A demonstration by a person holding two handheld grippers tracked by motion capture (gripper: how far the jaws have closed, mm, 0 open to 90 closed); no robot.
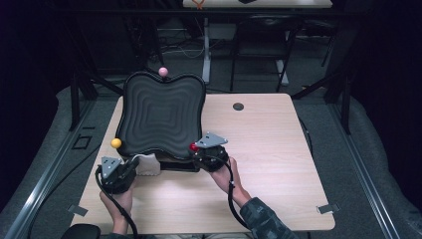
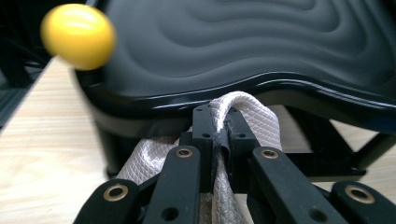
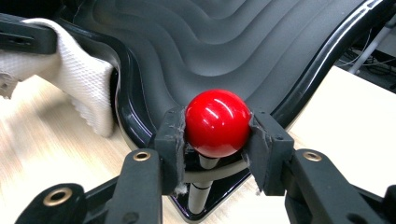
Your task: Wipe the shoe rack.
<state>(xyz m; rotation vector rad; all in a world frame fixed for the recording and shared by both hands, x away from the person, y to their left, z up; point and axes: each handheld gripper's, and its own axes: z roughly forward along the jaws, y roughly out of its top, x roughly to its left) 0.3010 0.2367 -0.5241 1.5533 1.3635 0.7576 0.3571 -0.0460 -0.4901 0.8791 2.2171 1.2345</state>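
table [image 1: 278, 164] lies bare right of the black tray [image 1: 161, 114], which stands tilted at its left edge. right gripper [image 3: 217, 135] clamps the red ball [image 3: 217, 122] on the tray's near corner. left gripper [image 2: 222, 135] pinches the cloth [image 2: 254, 116] against the near rim, below the yellow ball [image 2: 77, 35].

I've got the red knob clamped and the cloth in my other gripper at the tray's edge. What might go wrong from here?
1. The right gripper is shut on the glossy red ball knob; round and smooth, it may slip out and let the black rippled tray drop or swing.
2. The left gripper pinches only a fold of the white woven cloth, which could pull free or snag under the tray's rim.
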